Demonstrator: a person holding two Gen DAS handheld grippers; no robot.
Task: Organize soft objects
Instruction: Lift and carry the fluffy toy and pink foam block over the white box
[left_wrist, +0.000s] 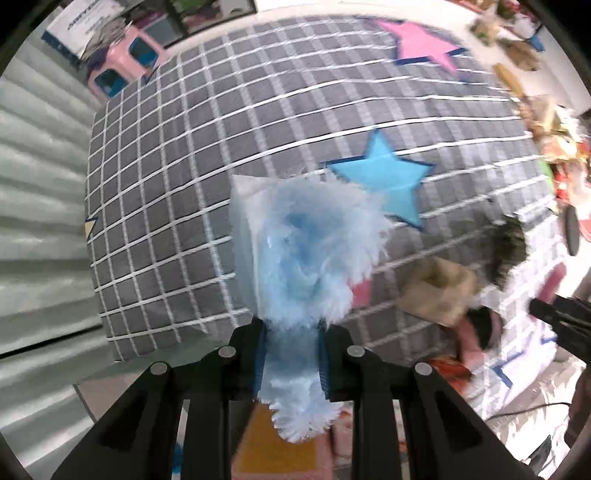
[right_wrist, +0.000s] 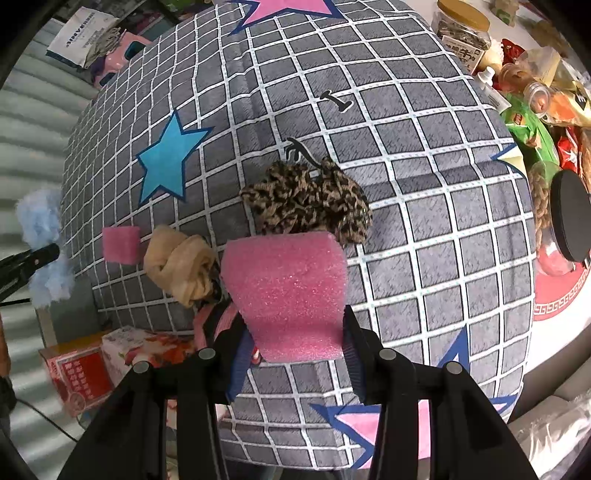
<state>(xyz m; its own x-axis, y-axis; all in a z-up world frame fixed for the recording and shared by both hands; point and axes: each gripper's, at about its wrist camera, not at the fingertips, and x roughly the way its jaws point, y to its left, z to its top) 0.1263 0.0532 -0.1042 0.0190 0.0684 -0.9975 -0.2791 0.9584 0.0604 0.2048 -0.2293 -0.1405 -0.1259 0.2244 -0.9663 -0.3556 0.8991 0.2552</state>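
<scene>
Clamped in the left gripper (left_wrist: 291, 354): a fluffy pale-blue scrunchie (left_wrist: 306, 251), long feathery fibres fraying white at the edges, deeper blue at its centre, with a loose tuft hanging below the blue-padded fingers. Held in the air above the near edge of the grey checked cushion (left_wrist: 192, 155), just in front of the cushion's printed blue star (left_wrist: 384, 181). Blurred by motion in this view, so finer texture unreadable.

Squeezed between the right gripper (right_wrist: 295, 354) fingers: a large pink foam block (right_wrist: 288, 291), grainy and slightly sparkly, corners rounded, its lower sides pinched inward by the pads. Raised over the cushion's near half.

Lying on the cushion, just beyond the foam block: a leopard-print scrunchie (right_wrist: 306, 199), bunched and crumpled, tan with dark spots. Left of the block and close to the cushion's edge: a beige scrunchie (right_wrist: 181, 266), twisted into soft folds. Further left, just beside the beige one: a small pink foam cube (right_wrist: 121, 244), sitting flat on the checks.

Past the cushion's right side: a crowd of snack packets and jars (right_wrist: 461, 29). Below its left edge: a red and white carton (right_wrist: 85, 369).
</scene>
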